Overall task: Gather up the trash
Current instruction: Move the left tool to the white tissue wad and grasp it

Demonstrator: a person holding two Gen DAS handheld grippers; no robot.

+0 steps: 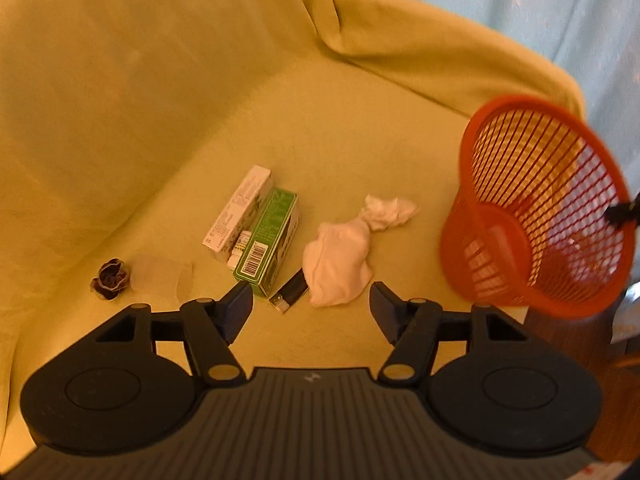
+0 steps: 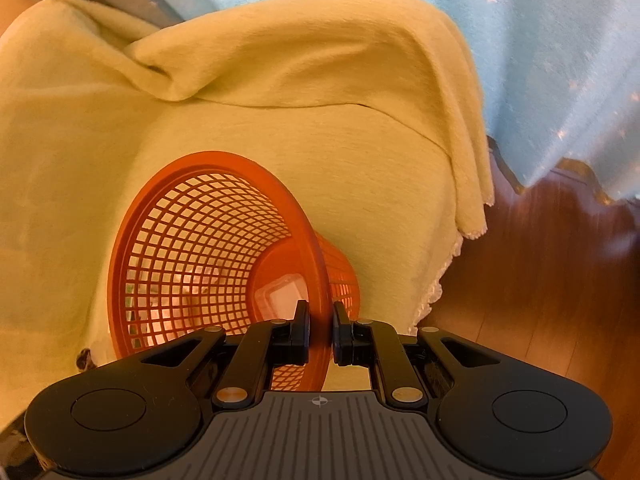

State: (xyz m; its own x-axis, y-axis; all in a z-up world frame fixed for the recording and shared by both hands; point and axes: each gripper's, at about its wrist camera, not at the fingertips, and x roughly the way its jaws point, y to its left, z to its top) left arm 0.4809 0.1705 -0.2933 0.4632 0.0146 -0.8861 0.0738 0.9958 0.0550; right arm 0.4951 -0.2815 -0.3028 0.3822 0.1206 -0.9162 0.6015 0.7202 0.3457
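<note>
Right gripper (image 2: 321,330) is clamping the basket (image 2: 216,256) rim, tilting it toward the trash. Left gripper (image 1: 311,300) is hanging wide open over the couch (image 1: 160,120), tissue (image 1: 340,264) lying just ahead, slightly right, long axis running toward the basket.

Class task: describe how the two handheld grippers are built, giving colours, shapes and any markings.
Both the left gripper and the right gripper are black, with round discs either side, linkage bars with metallic pivots, flat fingers, and a ribbed grey body. A small white mark sits on each body's front edge.
</note>
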